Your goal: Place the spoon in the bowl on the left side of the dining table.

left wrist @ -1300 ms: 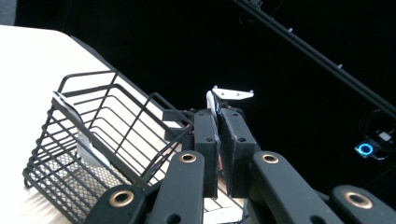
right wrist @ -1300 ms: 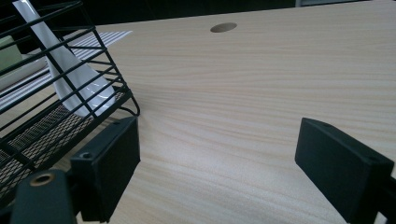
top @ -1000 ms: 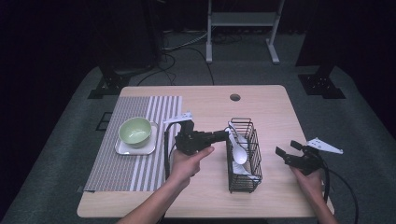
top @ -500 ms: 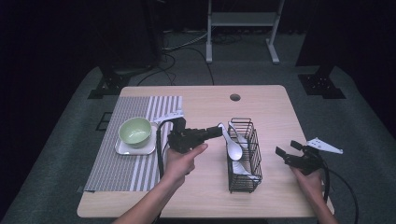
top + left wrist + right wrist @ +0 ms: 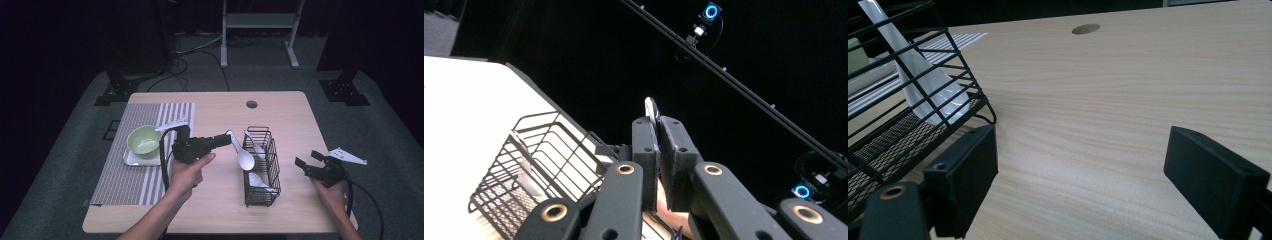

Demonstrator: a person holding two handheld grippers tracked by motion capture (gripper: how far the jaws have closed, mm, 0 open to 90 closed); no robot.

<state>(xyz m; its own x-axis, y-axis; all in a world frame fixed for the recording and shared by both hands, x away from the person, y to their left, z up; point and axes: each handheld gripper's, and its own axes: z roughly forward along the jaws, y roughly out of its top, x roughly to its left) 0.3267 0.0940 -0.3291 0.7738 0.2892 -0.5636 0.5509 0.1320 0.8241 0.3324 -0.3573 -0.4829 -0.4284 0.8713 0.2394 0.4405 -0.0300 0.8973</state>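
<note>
Left gripper (image 5: 226,140) clamping white ceramic spoon (image 5: 240,151) just left of wire basket (image 5: 261,187) rim, right gripper (image 5: 306,162) gaping empty over bare tabletop (image 5: 295,120) right of basket.

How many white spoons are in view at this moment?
3. One white spoon is clamped in the left gripper, just left of the wire basket. Two more stand inside the basket: one at its far end, one nearer. The wires might hide more.
</note>
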